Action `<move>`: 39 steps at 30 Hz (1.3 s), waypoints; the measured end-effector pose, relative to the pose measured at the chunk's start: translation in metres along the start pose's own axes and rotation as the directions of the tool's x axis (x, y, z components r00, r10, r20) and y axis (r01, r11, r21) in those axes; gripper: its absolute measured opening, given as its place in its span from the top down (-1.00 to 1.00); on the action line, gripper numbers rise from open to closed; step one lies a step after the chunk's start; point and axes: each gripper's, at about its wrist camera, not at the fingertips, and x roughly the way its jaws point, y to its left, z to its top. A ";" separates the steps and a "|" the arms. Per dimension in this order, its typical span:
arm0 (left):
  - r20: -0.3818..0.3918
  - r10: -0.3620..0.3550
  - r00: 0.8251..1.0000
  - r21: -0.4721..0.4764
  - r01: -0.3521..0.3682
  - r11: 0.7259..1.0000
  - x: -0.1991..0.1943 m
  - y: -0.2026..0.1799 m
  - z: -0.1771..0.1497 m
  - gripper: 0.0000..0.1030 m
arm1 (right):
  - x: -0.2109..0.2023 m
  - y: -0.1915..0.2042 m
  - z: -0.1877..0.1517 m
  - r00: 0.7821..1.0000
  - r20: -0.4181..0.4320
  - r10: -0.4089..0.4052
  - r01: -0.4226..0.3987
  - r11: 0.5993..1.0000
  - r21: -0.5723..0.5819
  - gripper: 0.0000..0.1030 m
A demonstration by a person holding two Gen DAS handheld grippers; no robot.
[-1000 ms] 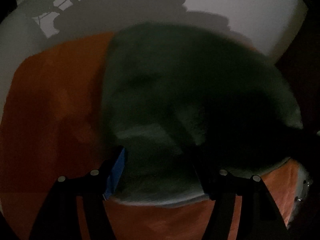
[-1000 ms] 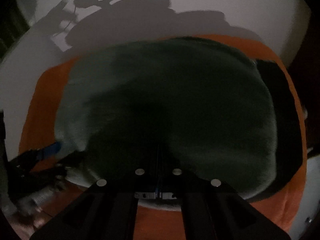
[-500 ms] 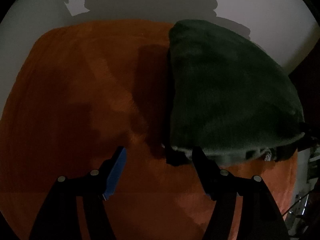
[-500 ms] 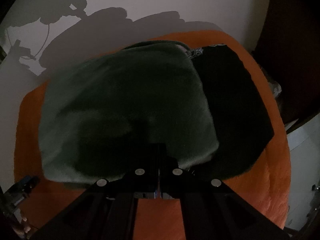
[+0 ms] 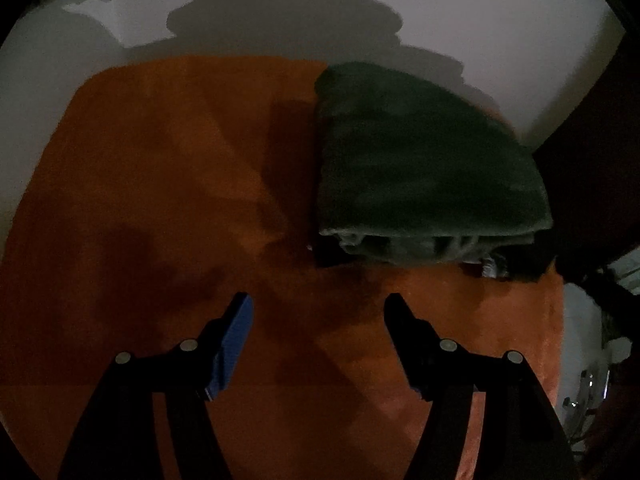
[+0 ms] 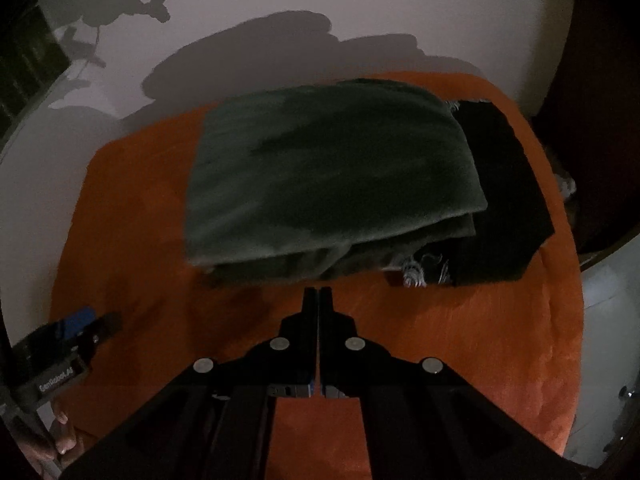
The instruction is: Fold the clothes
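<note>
A dark green garment (image 5: 424, 164) (image 6: 328, 176) lies folded in a thick stack on an orange cloth (image 5: 160, 184) (image 6: 460, 320). Under and beside it, on its right in the right wrist view, lies a black garment (image 6: 508, 200). My left gripper (image 5: 318, 308) hangs open over bare orange cloth, short of the stack and to its left, with nothing between its fingers. My right gripper (image 6: 319, 292) is shut and empty, its tips just short of the stack's near edge. The left gripper (image 6: 76, 328) also shows at the lower left of the right wrist view.
A pale wall (image 5: 460, 12) (image 6: 360, 4) with shadows rises behind the orange cloth. A white object (image 5: 584, 340) (image 6: 608, 320) stands past the cloth's right edge. A dark piece of furniture (image 5: 592, 160) is at the far right. A person's hand (image 6: 60, 436) holds the left gripper.
Both grippers have drawn back and up from the green garment. The left one, earlier at the garment's edge, now hangs over bare cloth. The folded stack lies released.
</note>
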 end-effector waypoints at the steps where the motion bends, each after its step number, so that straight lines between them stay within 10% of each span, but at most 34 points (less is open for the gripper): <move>1: 0.006 -0.005 1.000 0.000 0.005 1.000 -0.011 0.000 -0.004 -0.35 | -0.013 0.008 -0.007 1.000 0.005 0.002 -0.002 1.000 -0.009 1.00; 8: 0.046 -0.019 0.999 0.026 0.018 1.000 -0.090 0.002 -0.053 -0.48 | -0.097 0.050 -0.059 0.998 0.057 0.006 -0.004 1.000 -0.029 0.89; 10: 0.054 -0.009 0.998 0.040 0.007 0.999 -0.113 0.001 -0.075 -0.49 | -0.115 0.056 -0.078 0.998 0.061 0.009 -0.007 1.000 -0.027 0.48; 12: 0.051 -0.001 0.999 0.044 -0.001 0.999 -0.133 0.002 -0.096 -0.50 | -0.130 0.062 -0.102 0.999 0.041 0.029 -0.028 0.999 -0.024 -0.35; 23: 0.016 -0.005 1.000 0.086 0.003 0.996 -0.186 0.003 -0.180 -0.52 | -0.177 0.062 -0.218 0.997 0.029 0.064 -0.065 0.998 0.009 -0.35; 39: 0.060 0.008 0.998 0.130 -0.016 0.991 -0.195 -0.016 -0.185 -0.52 | -0.197 0.058 -0.221 0.995 0.068 0.067 -0.068 0.998 0.015 -0.47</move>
